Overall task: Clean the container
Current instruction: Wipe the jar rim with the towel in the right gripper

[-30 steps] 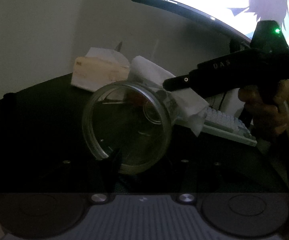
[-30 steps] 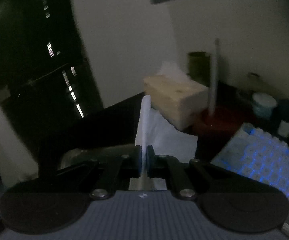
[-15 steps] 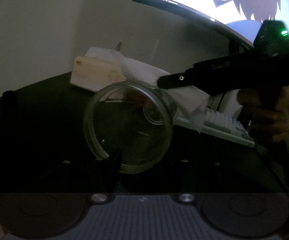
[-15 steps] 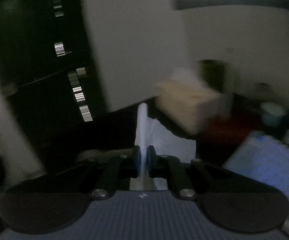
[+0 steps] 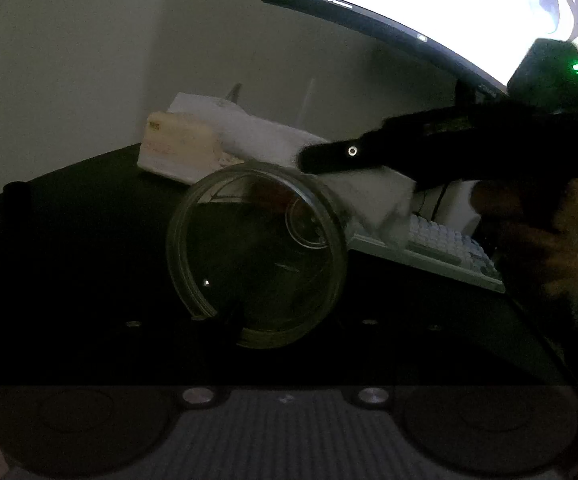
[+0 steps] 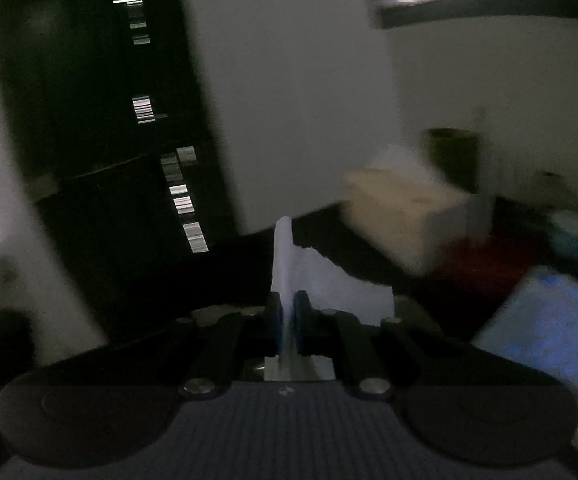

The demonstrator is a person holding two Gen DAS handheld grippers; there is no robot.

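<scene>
Left wrist view first: the left gripper (image 5: 225,320) has the clear round container (image 5: 257,254) up in front of it, mouth turned toward the camera. One dark finger shows at the lower rim; the rest is lost in shadow, so I cannot tell how the jaws sit, though the tub appears carried there. It looks like thin, see-through plastic, probably light, smooth and a bit slippery, with walls that may flex, so the threaded rim is the sensible place to pinch. Just above and right of the tub comes the right gripper (image 5: 309,158), trailing a white tissue (image 5: 373,200) that hangs against the container's upper right edge. Farther ahead of the claw sit a tissue box (image 5: 177,152), a keyboard (image 5: 441,246) on the dark desk (image 5: 69,240), and a bright monitor (image 5: 429,12).

Compared with a second ago, the right gripper's tip has slid farther left across the top of the tub, and the tissue covers more of that edge.

Right wrist view now: the right gripper (image 6: 287,314) is clenched on the tissue (image 6: 289,264), a soft fold standing up between the blue pads (image 6: 275,316). It is limp, so it needs pressing to wipe. The tissue box (image 6: 401,212) is ahead and right, more blurred than before, so the claw is swinging. The container is not visible here.
</scene>
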